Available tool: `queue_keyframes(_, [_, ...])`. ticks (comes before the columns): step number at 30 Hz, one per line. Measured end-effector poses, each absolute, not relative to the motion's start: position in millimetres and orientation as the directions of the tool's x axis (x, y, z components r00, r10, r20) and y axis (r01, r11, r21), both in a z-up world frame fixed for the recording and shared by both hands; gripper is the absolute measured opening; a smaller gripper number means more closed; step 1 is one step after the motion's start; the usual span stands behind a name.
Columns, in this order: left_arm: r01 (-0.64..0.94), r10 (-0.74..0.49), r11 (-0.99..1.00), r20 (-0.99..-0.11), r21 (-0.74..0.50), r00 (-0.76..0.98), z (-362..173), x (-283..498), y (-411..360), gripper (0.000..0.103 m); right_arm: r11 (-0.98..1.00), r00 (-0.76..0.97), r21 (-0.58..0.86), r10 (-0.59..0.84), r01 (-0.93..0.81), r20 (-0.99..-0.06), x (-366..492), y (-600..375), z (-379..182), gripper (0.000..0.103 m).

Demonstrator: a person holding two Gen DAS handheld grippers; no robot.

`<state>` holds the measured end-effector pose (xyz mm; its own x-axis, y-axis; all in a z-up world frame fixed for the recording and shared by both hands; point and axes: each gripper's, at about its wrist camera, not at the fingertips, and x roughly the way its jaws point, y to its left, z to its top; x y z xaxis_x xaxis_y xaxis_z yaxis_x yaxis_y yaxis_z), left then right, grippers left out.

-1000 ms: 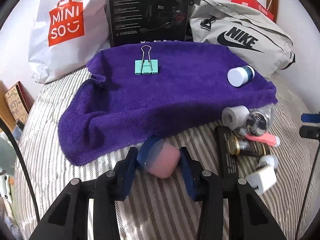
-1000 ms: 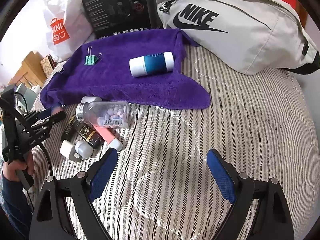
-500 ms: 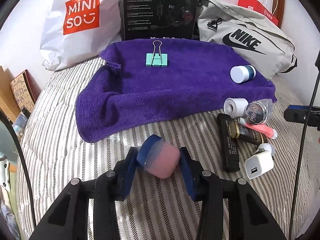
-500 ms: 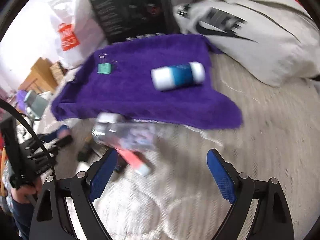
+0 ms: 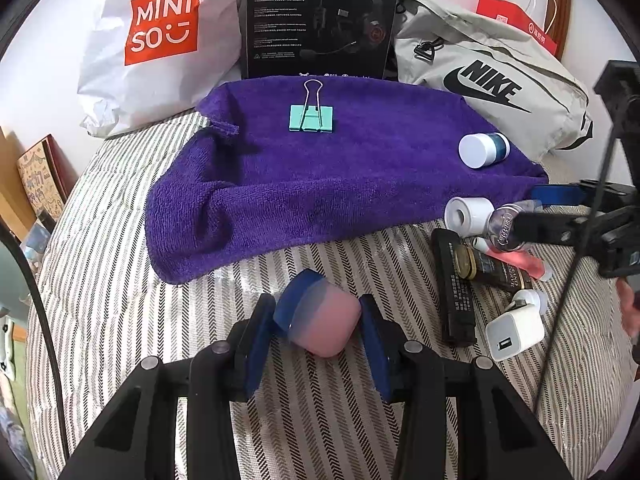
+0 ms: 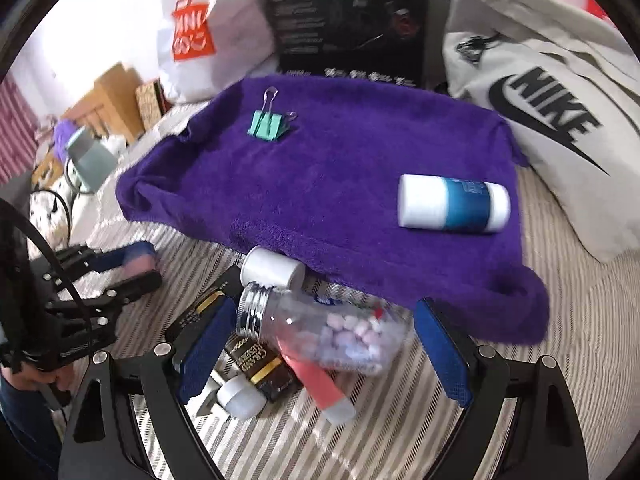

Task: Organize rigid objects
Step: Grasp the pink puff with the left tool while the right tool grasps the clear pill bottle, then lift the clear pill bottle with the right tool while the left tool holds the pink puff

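Note:
My left gripper point(image 5: 318, 324) is shut on a small pink case with a blue lid point(image 5: 316, 318), held above the striped bed short of the purple towel point(image 5: 320, 184). A teal binder clip point(image 5: 311, 118) and a blue-and-white bottle point(image 6: 454, 204) lie on the towel. My right gripper point(image 6: 320, 344) is open, its blue pads on either side of a clear pill bottle point(image 6: 320, 332) lying on its side. Under and beside that bottle sit a white cap point(image 6: 274, 270), a pink tube point(image 6: 318, 384), a dark gold-lettered tube point(image 6: 256, 364) and a white charger point(image 5: 516, 332).
A Miniso bag point(image 5: 160, 36), a black headset box point(image 5: 320, 16) and a grey Nike bag point(image 5: 488, 84) stand behind the towel. A black flat bar point(image 5: 454, 284) lies by the pile. Bare striped bedding spreads at the left and front.
My right gripper has moved forward and left over the pile, so the pill bottle now lies between its fingers. My left gripper has drawn back slightly, still holding the pink case.

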<state>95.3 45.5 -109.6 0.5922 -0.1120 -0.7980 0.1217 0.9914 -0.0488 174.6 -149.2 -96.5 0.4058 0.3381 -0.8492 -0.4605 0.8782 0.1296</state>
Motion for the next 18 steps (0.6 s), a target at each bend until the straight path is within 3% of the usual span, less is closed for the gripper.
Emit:
queue_keyframes(4, [0.121, -0.111, 0.991, -0.798, -0.048, 0.593, -110, 96, 45, 0.041, 0.875, 0.388, 0.125, 0.330, -0.467, -0.860, 178, -145, -109, 0.085])
queue_keyframes(9, [0.119, -0.114, 0.992, -0.798, -0.053, 0.592, -110, 95, 45, 0.041, 0.924, 0.406, 0.167, 0.307, -0.344, -0.861, 174, -183, -109, 0.085])
queue_keyframes(18, [0.119, -0.104, 0.992, -0.799, -0.041, 0.592, -111, 96, 45, 0.041, 0.982, 0.390, 0.113, 0.164, -0.150, -0.906, 144, -244, -114, 0.085])
